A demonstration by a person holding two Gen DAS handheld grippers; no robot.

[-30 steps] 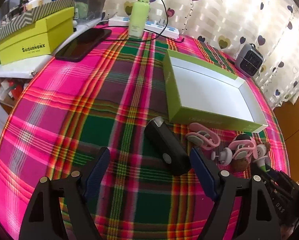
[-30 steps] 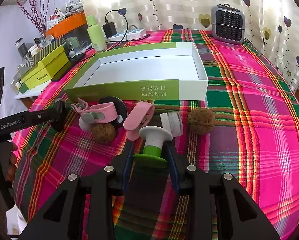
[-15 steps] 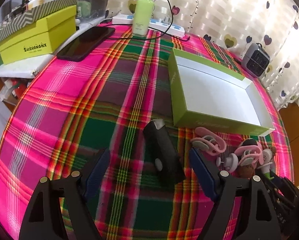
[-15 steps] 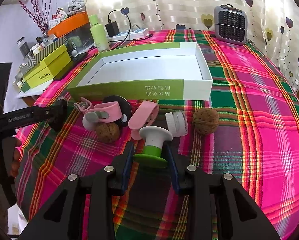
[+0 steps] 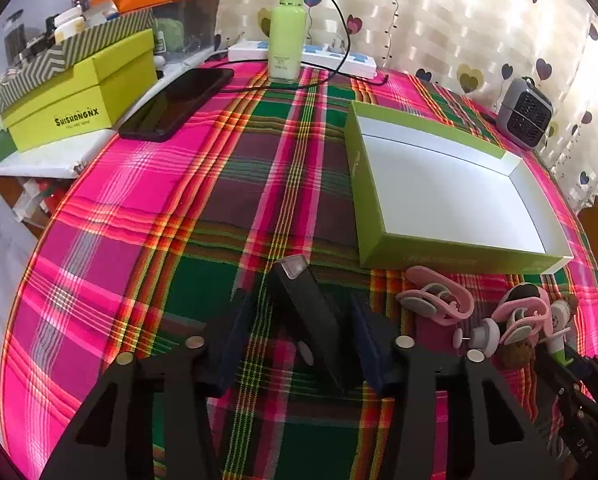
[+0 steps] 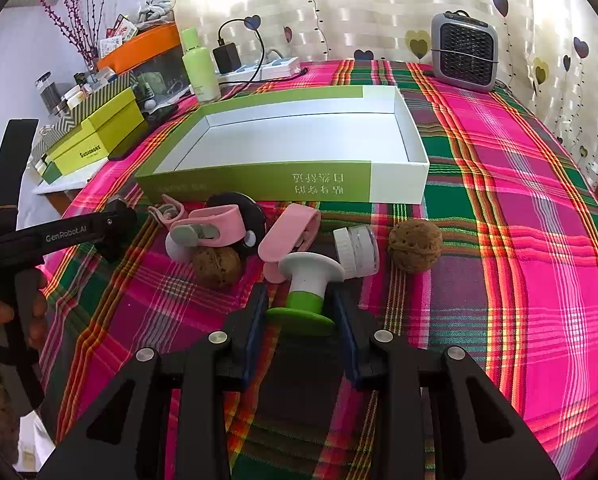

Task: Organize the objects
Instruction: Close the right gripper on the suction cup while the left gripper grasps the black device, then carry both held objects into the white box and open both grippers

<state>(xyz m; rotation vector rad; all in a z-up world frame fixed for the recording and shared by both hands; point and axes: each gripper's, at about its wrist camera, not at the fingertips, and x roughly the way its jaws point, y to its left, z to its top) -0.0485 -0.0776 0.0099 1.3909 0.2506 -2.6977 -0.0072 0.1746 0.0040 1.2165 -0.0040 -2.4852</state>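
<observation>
Fingers of the left gripper (image 5: 299,344) stand on both sides of a black device (image 5: 311,320) that lies on the plaid cloth (image 5: 139,200); they are narrowed around it, the right pad very near its side, but I cannot tell if they touch it; the right gripper (image 6: 301,320) pinches the green base of a green-white stopper (image 6: 309,288) between its pads; the stopper stands just before the open green box (image 6: 283,184), among pink clips (image 6: 207,226), a white cap (image 6: 357,250) and two walnuts (image 6: 415,246); the box is near the device, on its right; a heater (image 6: 465,56) stands behind the box; a green bottle (image 5: 287,42) and a phone (image 5: 179,102) are at the far edge.
</observation>
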